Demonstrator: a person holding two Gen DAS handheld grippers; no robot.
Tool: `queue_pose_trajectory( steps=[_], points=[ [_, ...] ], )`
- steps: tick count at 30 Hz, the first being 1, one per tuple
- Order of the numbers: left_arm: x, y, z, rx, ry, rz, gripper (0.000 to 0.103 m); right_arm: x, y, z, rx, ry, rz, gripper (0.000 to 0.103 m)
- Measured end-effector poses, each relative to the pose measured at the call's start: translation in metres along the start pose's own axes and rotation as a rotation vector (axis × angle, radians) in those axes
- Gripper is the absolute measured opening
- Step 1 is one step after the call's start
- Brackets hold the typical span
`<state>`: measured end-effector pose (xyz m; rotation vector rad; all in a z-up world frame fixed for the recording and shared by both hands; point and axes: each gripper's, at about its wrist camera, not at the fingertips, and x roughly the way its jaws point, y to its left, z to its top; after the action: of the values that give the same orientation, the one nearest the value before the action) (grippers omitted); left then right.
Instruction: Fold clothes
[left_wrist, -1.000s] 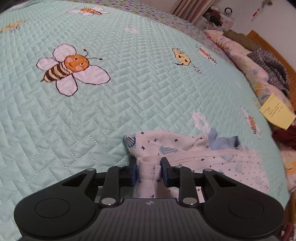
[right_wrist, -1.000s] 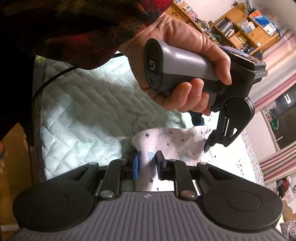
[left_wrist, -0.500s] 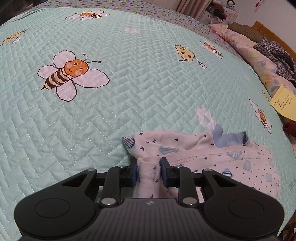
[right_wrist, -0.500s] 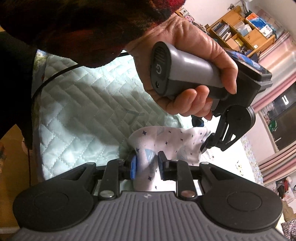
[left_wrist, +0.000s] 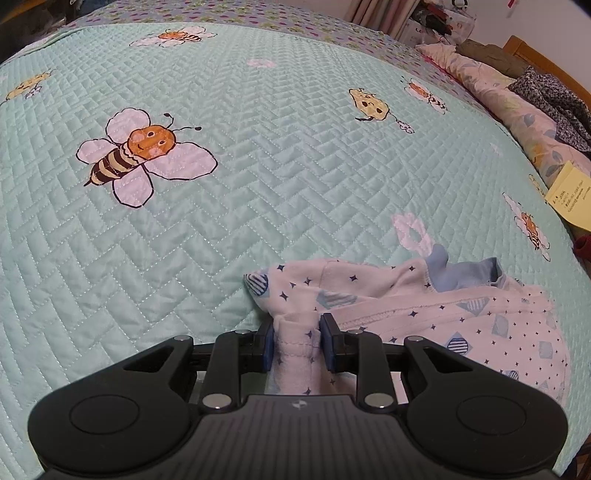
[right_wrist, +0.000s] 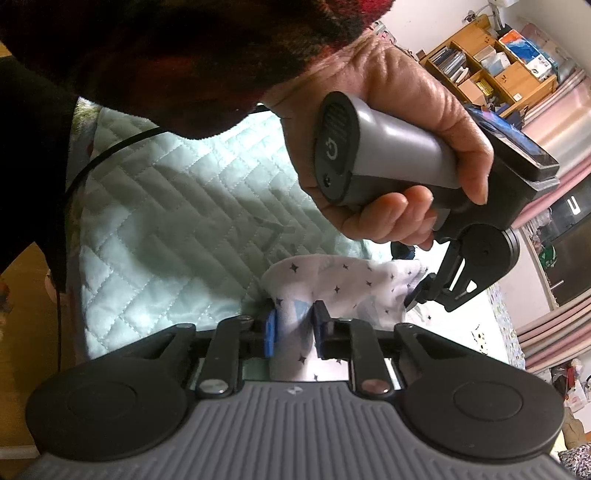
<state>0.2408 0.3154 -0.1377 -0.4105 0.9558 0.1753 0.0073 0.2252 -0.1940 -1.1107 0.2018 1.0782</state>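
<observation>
A white baby garment (left_wrist: 443, 314) with dark stars and blue patches lies bunched on the mint quilted bedspread (left_wrist: 258, 166), with a blue piece at its far edge. My left gripper (left_wrist: 297, 332) is shut on a hemmed fold at the garment's near left corner. In the right wrist view the same garment (right_wrist: 343, 280) hangs between both tools. My right gripper (right_wrist: 294, 321) has a fold of it between its blue pads, and its jaws are closing on it. A person's hand (right_wrist: 406, 110) holds the left gripper's grey handle just beyond.
Pillows (left_wrist: 517, 110) and a dark floral cloth (left_wrist: 554, 99) line the bed's right side, with a yellow note (left_wrist: 569, 195) beside them. A dark sleeve (right_wrist: 147, 55) and a black cable (right_wrist: 110, 155) fill the upper left. A wooden bookshelf (right_wrist: 491, 59) stands behind.
The left wrist view has tipped a little, so more of the garment's right side shows. The hand with the left gripper has shifted slightly right in the right wrist view. Both grips hold.
</observation>
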Motion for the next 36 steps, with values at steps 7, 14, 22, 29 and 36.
queue_pose_trajectory(
  steps=[7, 14, 22, 29, 36],
  points=[
    [-0.001, -0.006, 0.001, 0.021, -0.001, 0.033, 0.026, 0.002, -0.007, 0.0, 0.036, -0.007, 0.015, 0.018],
    [-0.003, -0.018, 0.002, 0.048, 0.002, 0.078, 0.02, 0.002, -0.015, -0.005, 0.111, -0.026, 0.038, 0.018],
    [-0.018, -0.035, 0.012, 0.044, -0.002, 0.086, 0.011, -0.017, -0.029, -0.022, 0.276, -0.106, 0.04, 0.009],
    [-0.051, -0.096, 0.029, 0.102, -0.043, 0.033, 0.011, -0.06, -0.062, -0.054, 0.505, -0.218, -0.013, 0.008],
    [-0.053, -0.204, 0.024, 0.249, -0.052, 0.021, 0.011, -0.107, -0.098, -0.126, 0.879, -0.271, 0.016, 0.008]
  ],
)
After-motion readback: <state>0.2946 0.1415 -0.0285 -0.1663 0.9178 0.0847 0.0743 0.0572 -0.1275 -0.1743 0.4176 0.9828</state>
